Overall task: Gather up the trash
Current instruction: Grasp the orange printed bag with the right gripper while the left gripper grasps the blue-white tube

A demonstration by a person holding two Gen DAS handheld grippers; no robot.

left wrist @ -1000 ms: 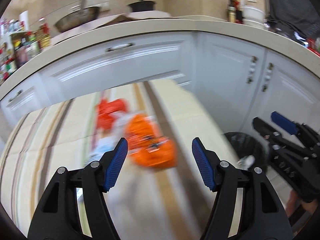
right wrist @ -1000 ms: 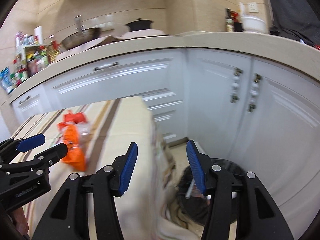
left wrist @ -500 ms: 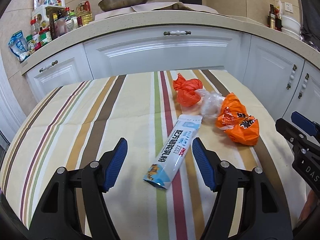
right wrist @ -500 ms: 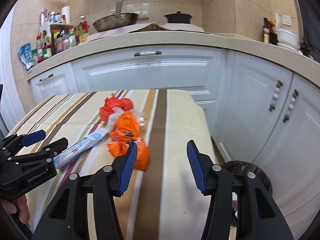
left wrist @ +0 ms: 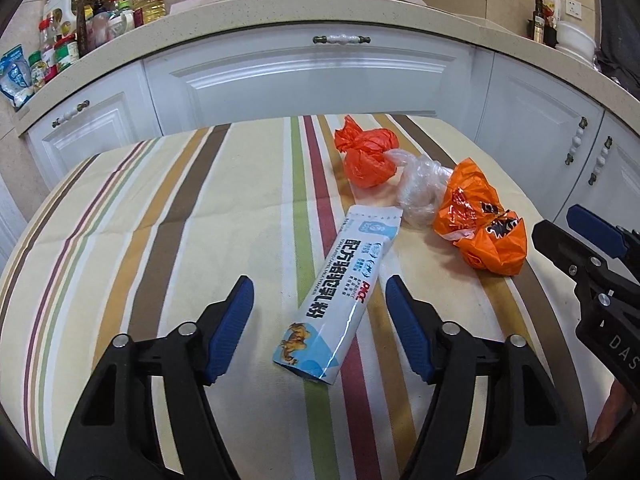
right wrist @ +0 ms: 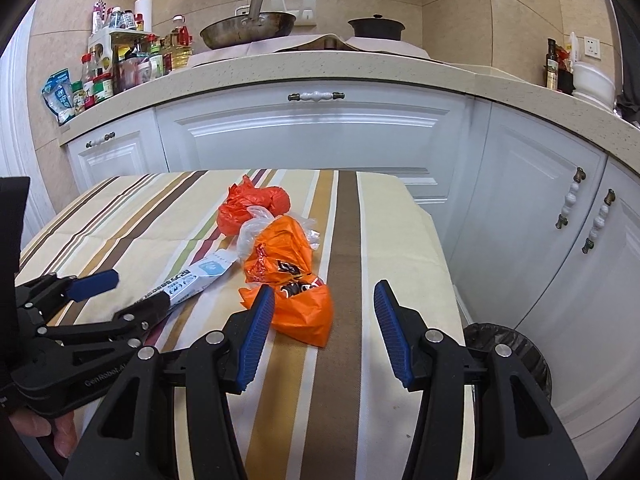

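Trash lies mid-right on my striped surface (left wrist: pixel 168 200): orange bag (left wrist: pixel 486 228) nearest the right edge, long white packet (left wrist: pixel 344 292), red bag (left wrist: pixel 366 154). Left gripper (left wrist: pixel 320 330) has just been closing, jaws astride the packet, untouched. Right gripper (right wrist: pixel 324 334) open, empty.

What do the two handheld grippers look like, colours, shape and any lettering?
Both the left gripper and the right gripper are black plastic clamp-style frames with silver rivets and two ribbed blue pads. White lettering is printed on each body, only partly readable. No cables show.
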